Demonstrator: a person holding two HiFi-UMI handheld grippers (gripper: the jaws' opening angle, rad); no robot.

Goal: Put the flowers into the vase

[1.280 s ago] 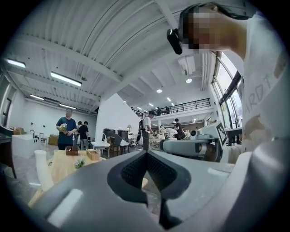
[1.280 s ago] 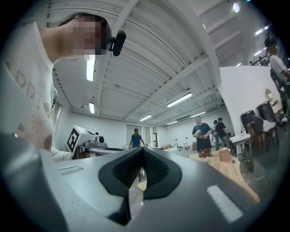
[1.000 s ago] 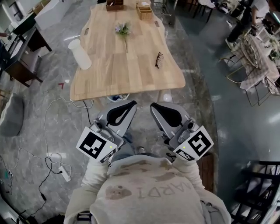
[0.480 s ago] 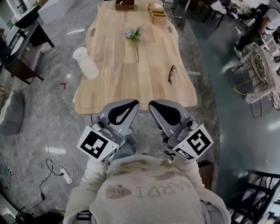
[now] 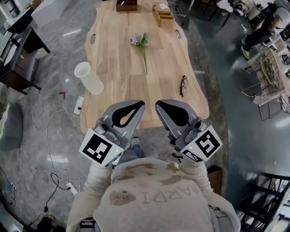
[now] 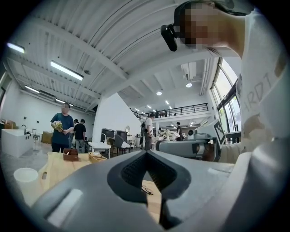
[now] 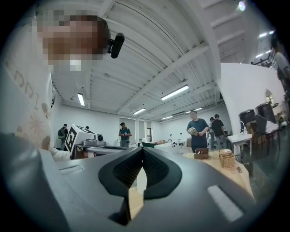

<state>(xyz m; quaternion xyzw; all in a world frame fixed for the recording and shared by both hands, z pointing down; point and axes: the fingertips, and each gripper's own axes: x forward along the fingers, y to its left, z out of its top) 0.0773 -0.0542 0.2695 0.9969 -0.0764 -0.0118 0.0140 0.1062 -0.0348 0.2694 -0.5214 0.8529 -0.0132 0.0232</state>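
One bunch of flowers point(image 5: 141, 41) lies flat along the middle of the wooden bench point(image 5: 118, 68), blooms toward the far end. One white vase point(image 5: 89, 78) stands upright at the bench's left edge, well apart from the flowers. One pair of glasses point(image 5: 183, 85) lies near the right edge. Two containers sit at the far end: a dark box point(image 5: 126, 5) and a wicker basket point(image 5: 163, 10). The left hand-held gripper point(image 5: 138, 105) and the right hand-held gripper point(image 5: 160, 105) hang side by side short of the bench's near edge, each with its jaws closed together on nothing. Only the head view shows the flowers. The gripper views add several people point(image 6: 62, 129) standing beyond the bench.
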